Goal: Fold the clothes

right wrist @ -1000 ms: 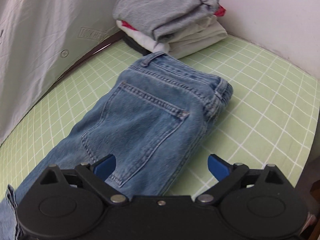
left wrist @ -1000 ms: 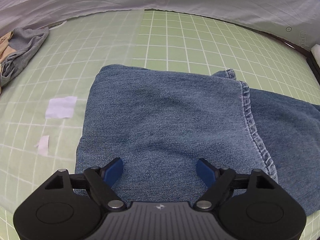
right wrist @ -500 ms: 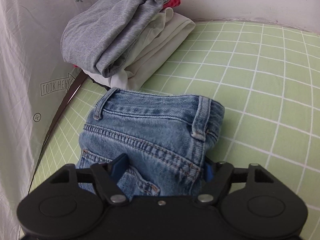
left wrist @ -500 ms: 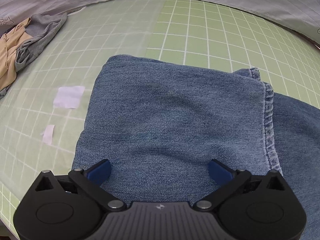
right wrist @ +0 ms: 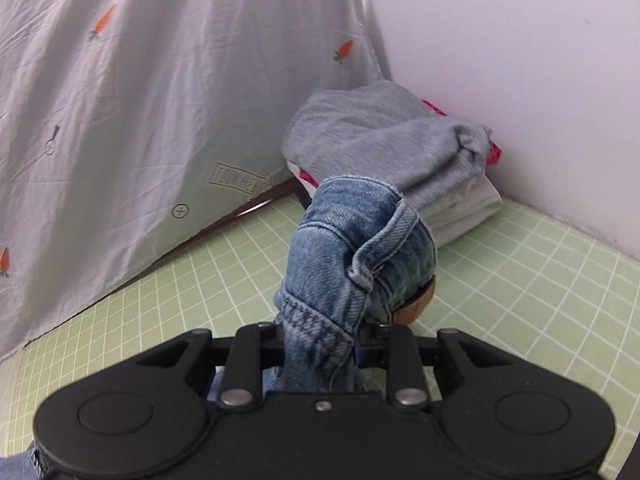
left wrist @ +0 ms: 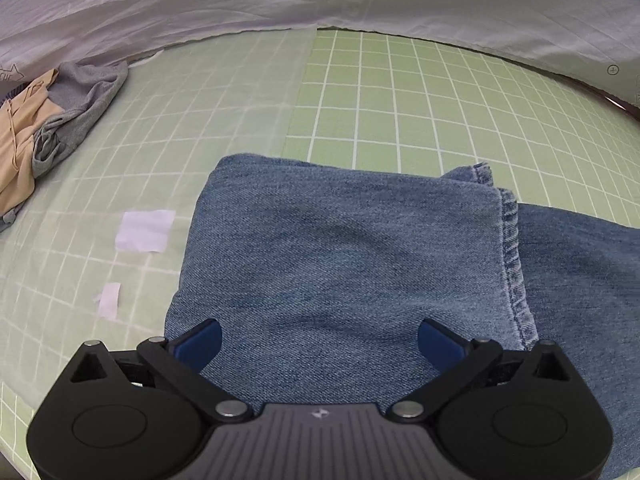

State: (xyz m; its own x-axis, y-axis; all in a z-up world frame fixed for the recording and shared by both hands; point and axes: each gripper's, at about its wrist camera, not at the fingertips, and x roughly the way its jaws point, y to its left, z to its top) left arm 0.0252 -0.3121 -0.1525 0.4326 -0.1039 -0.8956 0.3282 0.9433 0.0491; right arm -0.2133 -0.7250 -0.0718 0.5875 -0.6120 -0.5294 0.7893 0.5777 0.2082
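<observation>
Blue jeans (left wrist: 340, 264) lie on the green grid mat, the leg end folded over with its hem (left wrist: 512, 248) at the right. My left gripper (left wrist: 320, 344) is open and hovers over the folded leg, a blue pad on each side. In the right wrist view my right gripper (right wrist: 320, 348) is shut on the jeans' waistband (right wrist: 360, 252) and holds it bunched and lifted above the mat; a tan leather patch (right wrist: 416, 304) shows at its right.
A stack of folded clothes (right wrist: 392, 148), grey on top, sits in the far corner by the white wall. A crumpled grey and tan garment (left wrist: 48, 120) lies at the mat's left. Two white paper scraps (left wrist: 144, 230) lie left of the jeans. A white sheet (right wrist: 140, 100) hangs behind.
My right gripper moved to the waistband, closed on it and lifted it off the mat. My left gripper stayed open over the folded leg, shifting only slightly.
</observation>
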